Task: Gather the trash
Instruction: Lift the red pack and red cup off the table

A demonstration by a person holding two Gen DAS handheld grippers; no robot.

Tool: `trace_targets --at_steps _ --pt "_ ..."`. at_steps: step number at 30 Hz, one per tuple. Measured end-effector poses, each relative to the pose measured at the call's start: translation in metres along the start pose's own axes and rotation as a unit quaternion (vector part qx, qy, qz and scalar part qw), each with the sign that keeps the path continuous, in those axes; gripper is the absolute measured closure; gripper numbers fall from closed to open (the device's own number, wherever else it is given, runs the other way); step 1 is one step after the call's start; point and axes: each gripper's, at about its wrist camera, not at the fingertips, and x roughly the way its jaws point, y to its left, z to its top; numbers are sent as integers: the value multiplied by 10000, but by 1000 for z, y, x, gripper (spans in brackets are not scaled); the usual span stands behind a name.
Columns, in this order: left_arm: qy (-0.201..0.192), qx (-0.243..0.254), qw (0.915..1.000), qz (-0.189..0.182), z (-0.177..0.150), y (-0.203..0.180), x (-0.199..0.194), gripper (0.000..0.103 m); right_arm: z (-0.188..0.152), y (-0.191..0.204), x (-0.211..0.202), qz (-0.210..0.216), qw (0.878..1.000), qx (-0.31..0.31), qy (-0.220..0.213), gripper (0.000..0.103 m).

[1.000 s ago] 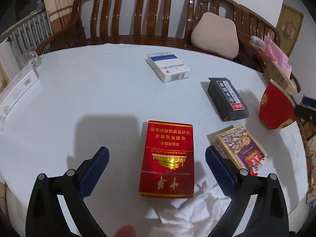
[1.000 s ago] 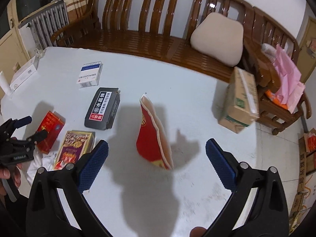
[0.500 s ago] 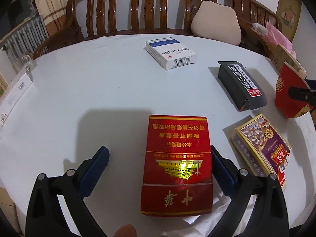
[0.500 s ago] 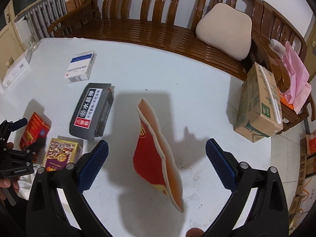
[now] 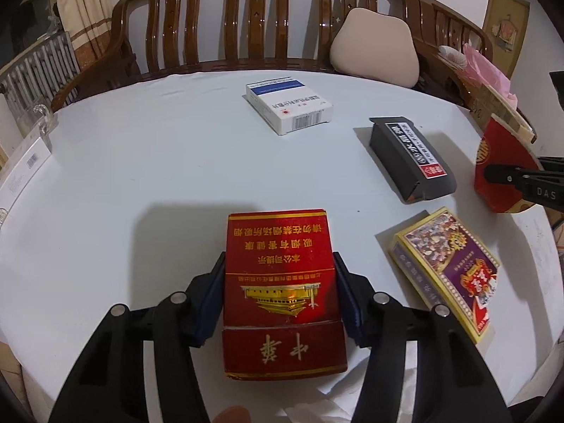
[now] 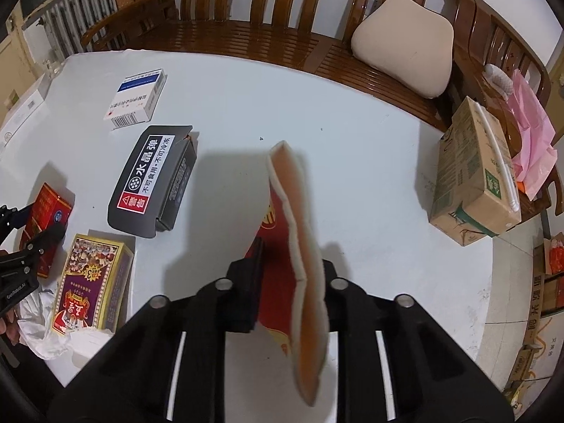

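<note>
Clamping, left claw (image 5: 280, 294) grips red pack (image 5: 282, 292); right claw (image 6: 292, 278) pinches red bag (image 6: 299, 246).

A white table (image 5: 141, 162) carries a red cigarette pack (image 5: 282, 282); beyond it a white box (image 5: 289, 105), to its right a black box (image 5: 409, 158), a purple-and-yellow box (image 5: 447, 268), a red bag (image 5: 500, 169), crumpled tissue (image 6: 38, 328) under its near end

Glossy red cardboard pack (image 5: 282, 282), matt white tabletop (image 5: 141, 162), varnished wooden bench (image 5: 246, 28), matt beige cushion (image 5: 375, 49).
</note>
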Motion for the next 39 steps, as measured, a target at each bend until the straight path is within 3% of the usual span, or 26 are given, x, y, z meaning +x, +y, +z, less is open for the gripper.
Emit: trace_targets --at_steps 5,14,29,39 --pt "-150 84 9998 71 0 -5 -8 49 1 2 -5 13 10000 -2 -58 96" --pt "-501 156 9986 62 4 -9 -39 49 4 6 -32 -32 9994 45 -332 96" --pt "-905 190 9957 -9 -1 -8 -97 49 -8 28 -122 -118 9963 -70 -850 96" --pt "-1245 225 9920 -31 4 -12 -156 49 -16 36 -186 -125 9926 -64 -1203 96"
